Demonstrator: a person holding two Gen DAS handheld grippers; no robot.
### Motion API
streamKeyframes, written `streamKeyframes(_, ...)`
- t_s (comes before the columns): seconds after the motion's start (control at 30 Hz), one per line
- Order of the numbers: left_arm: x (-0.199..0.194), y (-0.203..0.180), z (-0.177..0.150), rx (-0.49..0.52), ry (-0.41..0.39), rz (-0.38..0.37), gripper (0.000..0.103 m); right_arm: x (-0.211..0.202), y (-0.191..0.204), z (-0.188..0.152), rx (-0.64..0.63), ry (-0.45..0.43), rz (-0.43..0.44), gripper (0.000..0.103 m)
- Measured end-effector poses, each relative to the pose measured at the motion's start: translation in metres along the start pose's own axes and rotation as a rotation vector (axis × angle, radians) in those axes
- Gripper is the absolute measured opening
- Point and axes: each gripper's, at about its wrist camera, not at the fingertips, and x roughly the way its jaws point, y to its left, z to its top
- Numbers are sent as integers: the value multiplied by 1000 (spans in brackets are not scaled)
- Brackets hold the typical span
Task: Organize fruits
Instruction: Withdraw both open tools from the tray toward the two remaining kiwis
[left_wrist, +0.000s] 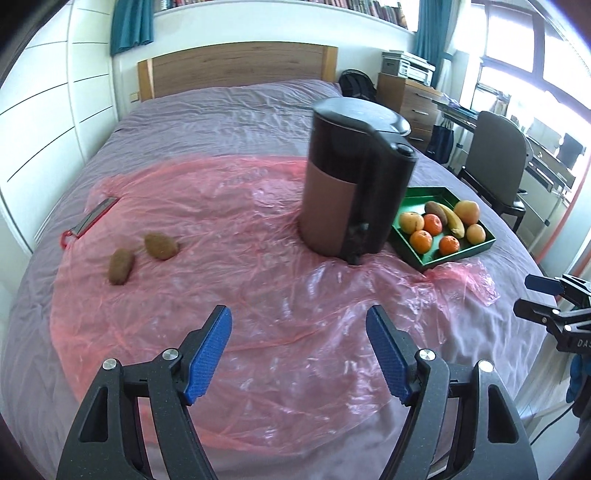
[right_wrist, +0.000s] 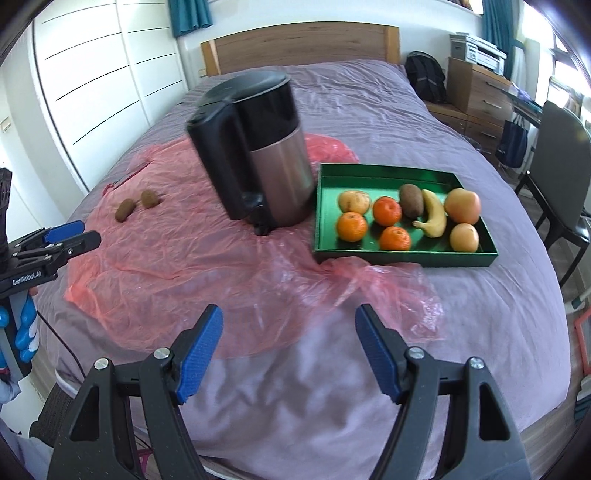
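1. The green tray (right_wrist: 406, 177), rectangular with low walls, sits on the bed's right side holding three mandarins (right_wrist: 352, 226), a banana (right_wrist: 434, 214), a fuzzy brown kiwi (right_wrist: 410, 200) and rounder pale fruits; two more kiwis (left_wrist: 140, 254) lie well apart on the crinkled pink plastic sheet (left_wrist: 258, 295).
2. Writing: "GenRobot.AI" on the left gripper (right_wrist: 72, 232).
3. Both the left gripper and the right gripper (right_wrist: 288, 350) stand open, empty, blue ribbed pads over the sheet.
4. A black-and-metal kettle (right_wrist: 258, 162) stands just beside the tray.

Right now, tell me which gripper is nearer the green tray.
Right. The right gripper hovers open just short of the green tray; the left gripper hovers open farther off, beyond the kettle.
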Motion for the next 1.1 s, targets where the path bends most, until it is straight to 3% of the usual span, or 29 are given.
streamKeyframes(0.63, -26, 117, -44, -216, -29, 89, 71, 9, 102, -4, -115, 24, 89, 103)
streamKeyframes(1.1, -25, 220, -92, -379, -25, 195, 71, 42, 172, -3, -205, 85, 142, 103)
